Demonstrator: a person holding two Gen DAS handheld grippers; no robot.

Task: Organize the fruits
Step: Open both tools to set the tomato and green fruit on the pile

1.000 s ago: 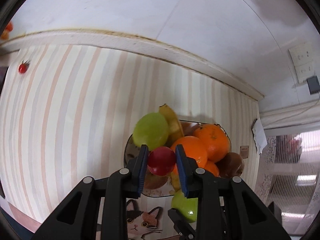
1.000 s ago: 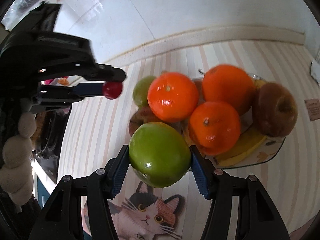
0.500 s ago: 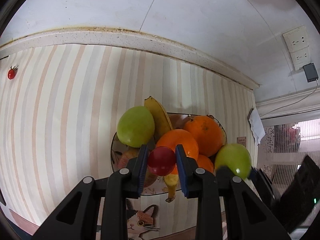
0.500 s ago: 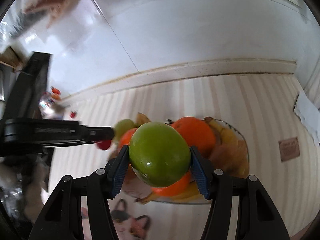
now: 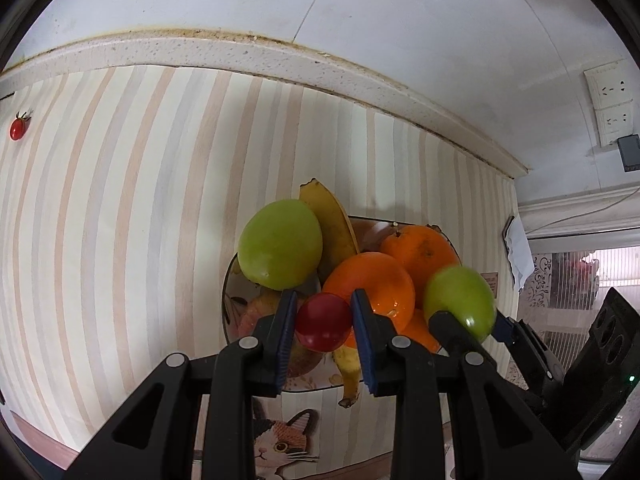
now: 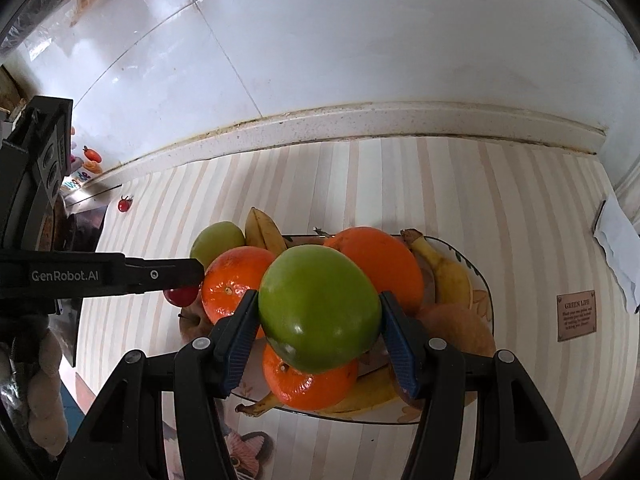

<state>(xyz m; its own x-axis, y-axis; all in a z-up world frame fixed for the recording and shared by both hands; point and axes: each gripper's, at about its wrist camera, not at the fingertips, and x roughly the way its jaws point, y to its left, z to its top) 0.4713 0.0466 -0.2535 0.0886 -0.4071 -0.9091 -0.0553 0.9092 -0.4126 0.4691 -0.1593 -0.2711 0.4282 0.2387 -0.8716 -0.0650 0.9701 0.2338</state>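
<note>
Fruit fills a shallow plate (image 6: 482, 280) on the striped surface (image 5: 120, 200), and both tools hang over it with something held. The left gripper (image 5: 324, 322) has its blue-padded jaws pinching a small red fruit (image 5: 323, 322), which sits squarely between the two pads, touching each, above the plate's 8 o'clock side in the left wrist view. In the right wrist view that same red fruit (image 6: 182, 295) shows at the tip of the black left tool, just beside an orange (image 6: 236, 280) at about 9 o'clock of the pile.

The right gripper (image 6: 318, 314) has its jaws closed on a large green apple (image 6: 320, 312); the apple bulges well above and forward of the pads, gripped at its left and right sides. It is held over the middle of the plate, with a second orange (image 6: 378, 264) behind it at 1 o'clock and a third orange (image 6: 308, 386) below it at 6 o'clock. From the left wrist camera the held apple (image 5: 460, 304) appears at 3 o'clock of the pile.

Another green apple (image 5: 280, 254) lies on the plate at 11 o'clock, leaning against a banana (image 5: 330, 226). A further banana (image 6: 444, 268) curves along the plate's right rim. One cherry tomato (image 5: 18, 130) lies well apart on the surface at far left.
</note>
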